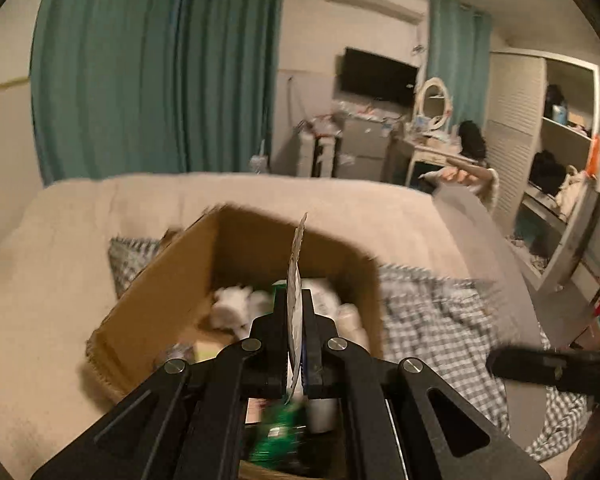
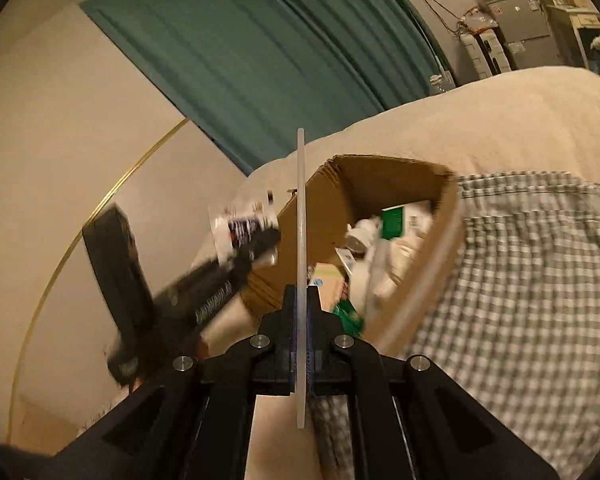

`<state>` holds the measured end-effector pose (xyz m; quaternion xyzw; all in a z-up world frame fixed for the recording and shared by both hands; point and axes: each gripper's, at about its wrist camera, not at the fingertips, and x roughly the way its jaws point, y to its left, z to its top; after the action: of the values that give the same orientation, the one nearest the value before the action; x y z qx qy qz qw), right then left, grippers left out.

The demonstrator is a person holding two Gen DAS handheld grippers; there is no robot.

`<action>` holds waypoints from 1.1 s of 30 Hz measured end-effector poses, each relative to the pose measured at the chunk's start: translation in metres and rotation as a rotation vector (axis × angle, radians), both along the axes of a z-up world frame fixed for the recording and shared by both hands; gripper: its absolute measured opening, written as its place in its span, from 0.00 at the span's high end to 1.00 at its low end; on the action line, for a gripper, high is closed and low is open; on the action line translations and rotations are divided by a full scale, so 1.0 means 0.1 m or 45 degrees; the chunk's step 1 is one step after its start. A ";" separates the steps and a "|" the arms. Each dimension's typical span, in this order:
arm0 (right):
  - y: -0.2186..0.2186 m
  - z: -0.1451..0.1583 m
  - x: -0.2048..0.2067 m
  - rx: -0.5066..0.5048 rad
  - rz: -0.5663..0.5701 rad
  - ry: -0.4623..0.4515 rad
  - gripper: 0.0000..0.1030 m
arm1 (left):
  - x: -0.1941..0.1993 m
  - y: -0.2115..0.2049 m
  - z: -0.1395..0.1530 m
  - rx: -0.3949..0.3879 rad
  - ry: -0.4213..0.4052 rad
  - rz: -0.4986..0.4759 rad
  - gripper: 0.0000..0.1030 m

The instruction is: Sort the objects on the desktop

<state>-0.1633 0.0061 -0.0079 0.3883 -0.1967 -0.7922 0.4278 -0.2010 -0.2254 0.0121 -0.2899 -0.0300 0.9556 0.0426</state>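
Two grippers loaded: left gripper clamped flat packet, right gripper clamped translucent strip; cardboard box, frame centre, part-filled; both items undeposited.

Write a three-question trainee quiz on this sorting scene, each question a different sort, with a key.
1. True or false: the left hand-held gripper is open and holds nothing.
2. The cardboard box rests on: A) a wooden desk B) the bed C) the floor.
3. Fill in: the right hand-held gripper is shut on a thin white ____.

Key
1. False; it is shut on a flat printed packet.
2. B
3. strip
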 end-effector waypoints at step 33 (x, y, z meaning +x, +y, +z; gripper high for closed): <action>0.55 -0.37 0.67 0.711 -0.724 0.445 0.00 | 0.44 0.24 -0.65 0.133 0.023 -0.080 0.00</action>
<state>-0.0965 0.0615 -0.0448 0.2794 0.0013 -0.9552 0.0979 -0.1572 -0.2014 -0.0529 -0.2793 -0.0703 0.9536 0.0880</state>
